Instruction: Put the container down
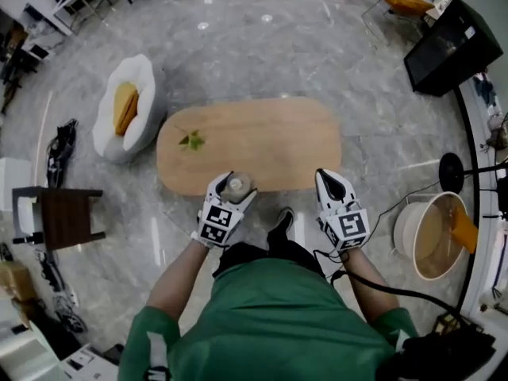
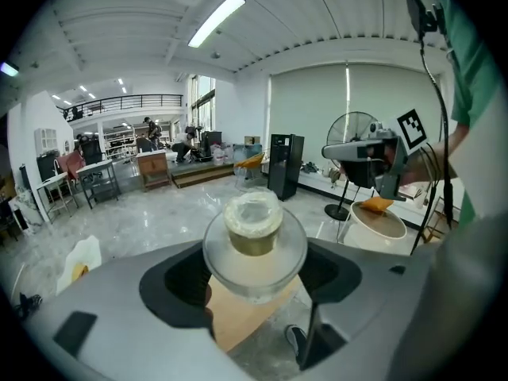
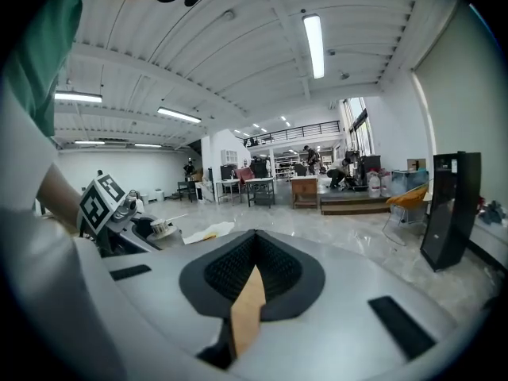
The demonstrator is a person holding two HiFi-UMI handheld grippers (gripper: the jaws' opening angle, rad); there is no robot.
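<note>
A small clear round container [image 1: 236, 186] with an olive-tan filling and a whitish top sits between the jaws of my left gripper [image 1: 235, 184], which is shut on it. In the head view it hangs at the near edge of the oval wooden table [image 1: 262, 145]; I cannot tell if it touches the top. The left gripper view shows the container [image 2: 254, 240] upright, filling the gap of the left gripper [image 2: 255, 280]. My right gripper [image 1: 328, 178] is at the table's near right edge, shut and holding nothing. In its own view the right gripper [image 3: 252, 270] shows only a thin strip of wood.
A green leaf [image 1: 191, 140] lies on the table's left part. A white armchair with an orange cushion [image 1: 127, 105] stands to the left and a dark side table [image 1: 59, 213] nearer. A round white tub [image 1: 432, 232], a fan base [image 1: 452, 169] and a black cabinet [image 1: 452, 46] are at the right.
</note>
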